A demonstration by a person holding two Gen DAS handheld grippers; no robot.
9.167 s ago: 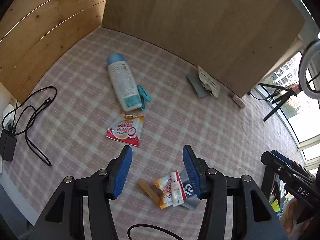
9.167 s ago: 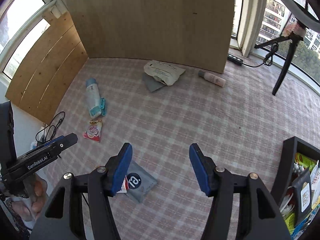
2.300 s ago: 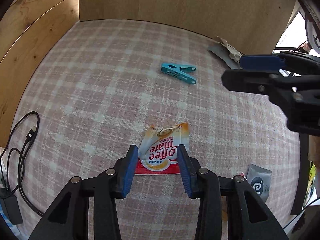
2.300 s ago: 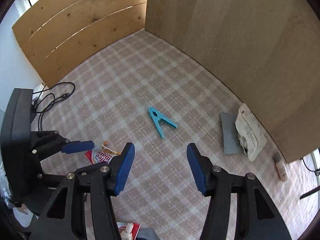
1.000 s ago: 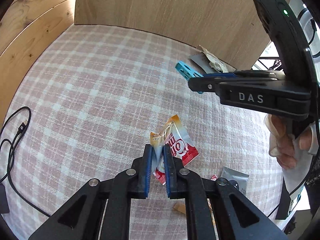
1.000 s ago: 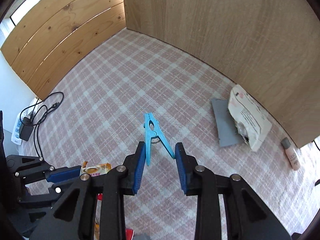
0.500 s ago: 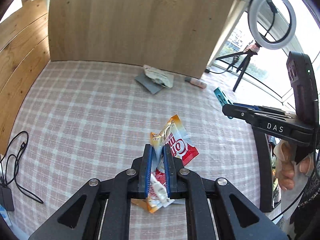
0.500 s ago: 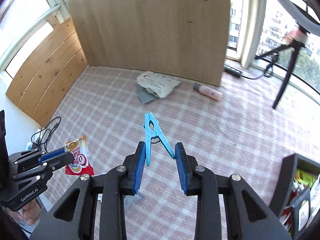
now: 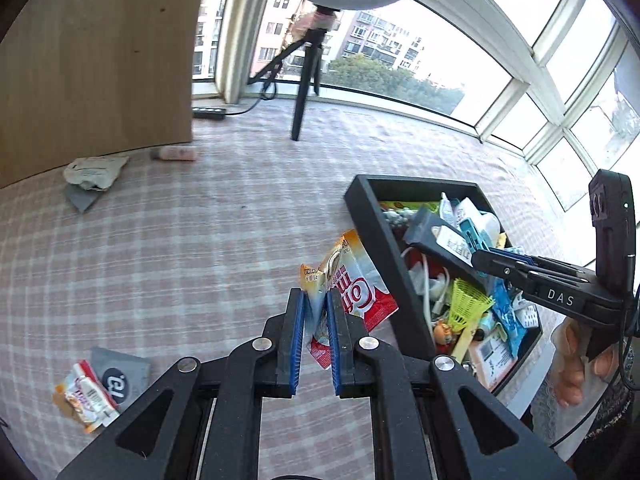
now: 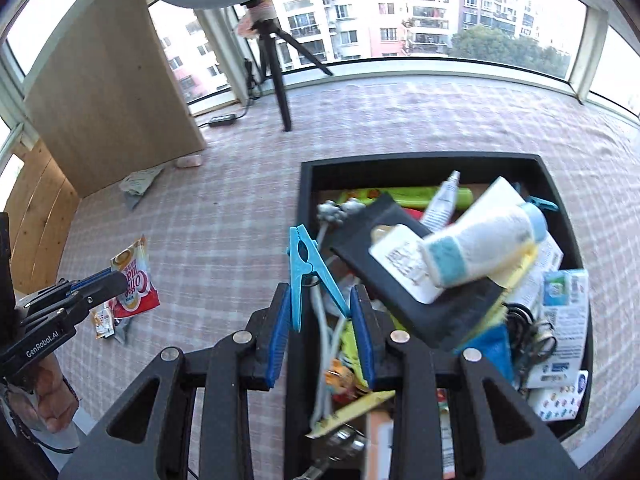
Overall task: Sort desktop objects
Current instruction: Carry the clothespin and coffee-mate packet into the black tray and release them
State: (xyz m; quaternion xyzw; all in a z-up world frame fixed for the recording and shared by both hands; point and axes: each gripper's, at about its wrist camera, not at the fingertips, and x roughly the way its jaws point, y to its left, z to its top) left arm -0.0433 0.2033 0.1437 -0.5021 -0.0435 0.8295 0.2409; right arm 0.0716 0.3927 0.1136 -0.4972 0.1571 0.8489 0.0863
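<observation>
Over by the window, the left gripper [image 9: 316,322] is pinched tight on a coffee creamer sachet [image 9: 352,280], held just beside the black tray [image 9: 384,256]. Meanwhile the right gripper [image 10: 320,312] squeezes a blue clothespin [image 10: 306,268] above that tray's crowded near edge.

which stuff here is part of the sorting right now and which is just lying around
In the job:
- coffee sachet, held in the left tongs
- blue clothespin, held in the right tongs
- black bin

Lying about:
- ring light tripod
- crumpled paper
- pink bottle
</observation>
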